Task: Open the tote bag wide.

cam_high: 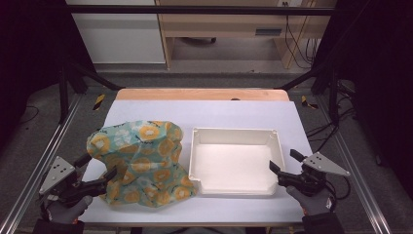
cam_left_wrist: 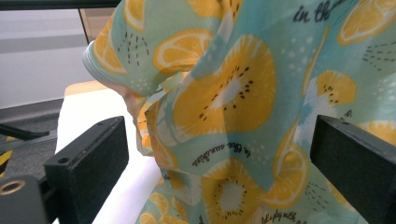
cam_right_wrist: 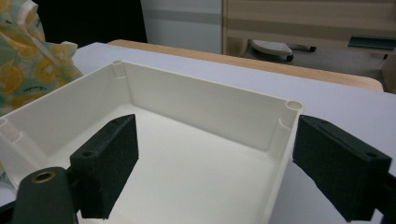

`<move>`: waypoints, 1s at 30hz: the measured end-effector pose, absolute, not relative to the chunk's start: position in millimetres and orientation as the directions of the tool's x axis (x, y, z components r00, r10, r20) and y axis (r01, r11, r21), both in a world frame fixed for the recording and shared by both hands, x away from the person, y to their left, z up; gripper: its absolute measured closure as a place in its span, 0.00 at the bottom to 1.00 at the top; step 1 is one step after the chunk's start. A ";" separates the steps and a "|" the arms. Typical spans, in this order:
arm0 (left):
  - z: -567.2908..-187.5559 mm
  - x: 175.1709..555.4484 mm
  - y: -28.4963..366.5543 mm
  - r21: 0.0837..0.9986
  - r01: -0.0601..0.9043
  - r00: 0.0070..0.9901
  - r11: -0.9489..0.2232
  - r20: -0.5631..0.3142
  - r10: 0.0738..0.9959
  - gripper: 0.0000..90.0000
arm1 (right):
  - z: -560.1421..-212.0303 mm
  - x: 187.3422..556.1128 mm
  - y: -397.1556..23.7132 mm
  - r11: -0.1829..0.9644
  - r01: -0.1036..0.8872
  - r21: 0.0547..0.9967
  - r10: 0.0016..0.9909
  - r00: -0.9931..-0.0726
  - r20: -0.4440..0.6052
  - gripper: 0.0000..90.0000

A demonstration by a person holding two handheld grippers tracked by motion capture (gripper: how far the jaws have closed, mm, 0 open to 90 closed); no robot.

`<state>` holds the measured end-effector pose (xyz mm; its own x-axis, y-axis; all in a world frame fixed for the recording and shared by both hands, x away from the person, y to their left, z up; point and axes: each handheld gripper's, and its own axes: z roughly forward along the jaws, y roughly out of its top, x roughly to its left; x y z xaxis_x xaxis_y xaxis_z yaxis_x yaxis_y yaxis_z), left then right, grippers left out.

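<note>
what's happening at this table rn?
A person holds tongs in each hand. The left tongs are open at the edge of a crumpled citrus-print cloth, which lies between the jaws ungripped. The right tongs are open at the right side of an empty white tray beside the cloth. Nothing is lifted.

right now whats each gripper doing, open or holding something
left gripper: open, jaws wide at the cloth, not clamped on it.
right gripper: open, jaws either side of the tray corner, holding nothing.
</note>
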<state>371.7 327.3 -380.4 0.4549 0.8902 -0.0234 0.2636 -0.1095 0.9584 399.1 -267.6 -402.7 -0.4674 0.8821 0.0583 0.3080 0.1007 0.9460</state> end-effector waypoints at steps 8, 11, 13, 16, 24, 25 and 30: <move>-373.3 370.7 327.9 0.964 0.248 0.464 -0.100 -0.027 0.885 0.06 | -395.4 398.5 -255.9 0.088 0.299 0.950 0.866 -0.495 0.075 0.22; -372.3 370.3 327.6 0.964 0.247 0.463 -0.098 -0.029 0.886 0.06 | -392.8 398.7 -251.0 0.092 0.291 0.952 0.858 -0.509 0.072 0.23; -371.3 369.9 327.6 0.964 0.247 0.466 -0.101 -0.027 0.884 0.07 | -389.3 399.1 -241.9 0.102 0.288 0.952 0.851 -0.522 0.067 0.25; -369.8 369.8 326.7 0.965 0.244 0.468 -0.096 -0.031 0.883 0.08 | -386.5 399.2 -233.8 0.107 0.286 0.952 0.843 -0.534 0.066 0.26; -365.0 367.3 326.6 0.966 0.244 0.477 -0.085 -0.043 0.878 0.14 | -377.4 401.8 -215.2 0.107 0.277 0.955 0.813 -0.577 0.076 0.29; -365.0 367.3 326.6 0.966 0.244 0.477 -0.085 -0.043 0.878 0.15 | -377.4 401.8 -215.2 0.107 0.277 0.955 0.813 -0.577 0.076 0.29; -359.8 364.7 324.1 0.966 0.236 0.487 -0.104 -0.025 0.873 0.19 | -368.6 402.9 -200.1 0.096 0.265 0.960 0.787 -0.610 0.090 0.33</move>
<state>364.7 324.1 -359.8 0.4866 0.8732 -0.0251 0.2356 -0.1035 0.9663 402.9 -200.1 -368.6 -0.6101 0.7872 0.0899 0.2648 0.0956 0.9595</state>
